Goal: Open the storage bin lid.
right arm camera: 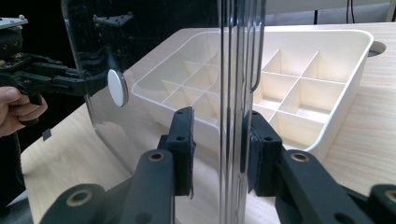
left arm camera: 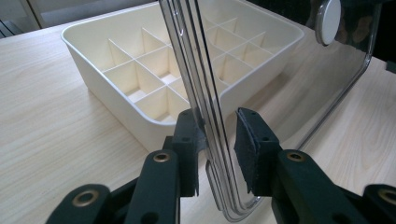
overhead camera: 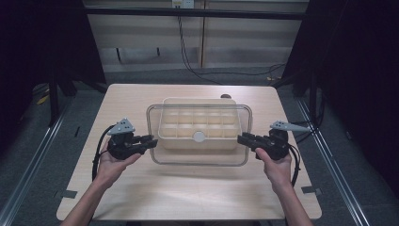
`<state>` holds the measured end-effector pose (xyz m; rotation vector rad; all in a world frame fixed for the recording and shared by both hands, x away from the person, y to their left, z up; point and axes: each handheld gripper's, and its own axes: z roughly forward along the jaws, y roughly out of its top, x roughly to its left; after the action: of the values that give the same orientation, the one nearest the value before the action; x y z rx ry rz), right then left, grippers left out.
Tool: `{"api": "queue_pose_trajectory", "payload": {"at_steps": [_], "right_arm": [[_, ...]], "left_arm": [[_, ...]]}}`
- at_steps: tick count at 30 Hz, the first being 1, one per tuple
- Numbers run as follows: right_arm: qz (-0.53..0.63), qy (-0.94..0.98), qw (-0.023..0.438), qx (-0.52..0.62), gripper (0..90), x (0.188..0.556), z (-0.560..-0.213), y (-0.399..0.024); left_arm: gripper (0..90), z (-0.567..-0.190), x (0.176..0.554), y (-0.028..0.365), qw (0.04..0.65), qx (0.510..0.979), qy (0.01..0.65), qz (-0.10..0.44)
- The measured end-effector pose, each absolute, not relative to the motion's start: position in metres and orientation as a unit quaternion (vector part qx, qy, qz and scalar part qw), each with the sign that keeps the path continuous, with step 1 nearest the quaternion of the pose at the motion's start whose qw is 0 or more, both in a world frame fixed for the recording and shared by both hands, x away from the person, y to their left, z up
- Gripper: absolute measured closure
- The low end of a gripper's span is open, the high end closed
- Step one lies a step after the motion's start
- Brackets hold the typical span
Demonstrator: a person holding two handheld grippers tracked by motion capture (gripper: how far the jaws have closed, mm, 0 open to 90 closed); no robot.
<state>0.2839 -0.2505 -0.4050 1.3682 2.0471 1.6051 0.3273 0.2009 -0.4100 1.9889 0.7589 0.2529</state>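
A clear lid [overhead camera: 200, 160] with a white round knob [overhead camera: 199, 136] hangs over a cream box [overhead camera: 193, 100] divided into several compartments, at the table's middle. My left gripper [overhead camera: 151, 141] is shut on the lid's left edge, and my right gripper [overhead camera: 242, 139] is shut on its right edge. In the left gripper view the lid's rim [left arm camera: 196, 70] runs upright between the jaws of the left gripper [left arm camera: 217, 135], with the box [left arm camera: 116, 70] behind. In the right gripper view the right gripper [right arm camera: 219, 135] pinches the rim [right arm camera: 238, 56]; the knob [right arm camera: 117, 87] and box [right arm camera: 303, 93] lie beyond.
The light wooden table [overhead camera: 141, 197] has bare room in front of the box and on both sides. Tape marks [overhead camera: 69, 193] sit near its front corners. A small dark hole [overhead camera: 227, 96] lies behind the box. Cables [overhead camera: 188, 61] trail on the floor beyond.
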Motion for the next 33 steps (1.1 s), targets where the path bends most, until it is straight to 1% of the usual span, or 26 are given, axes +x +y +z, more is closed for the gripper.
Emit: {"api": "queue_pose_trajectory", "payload": {"at_steps": [7,33], "right_arm": [[0.542,0.695,0.102,0.461,67.5,0.274,-0.403,-0.25],[0.536,0.706,0.073,0.456,69.3,0.243,-0.413,-0.249]], "left_arm": [[70.6,-0.41,0.318,0.201,0.473,0.819,0.307,0.104],[72.2,-0.417,0.285,0.209,0.456,0.834,0.299,0.088]]}}
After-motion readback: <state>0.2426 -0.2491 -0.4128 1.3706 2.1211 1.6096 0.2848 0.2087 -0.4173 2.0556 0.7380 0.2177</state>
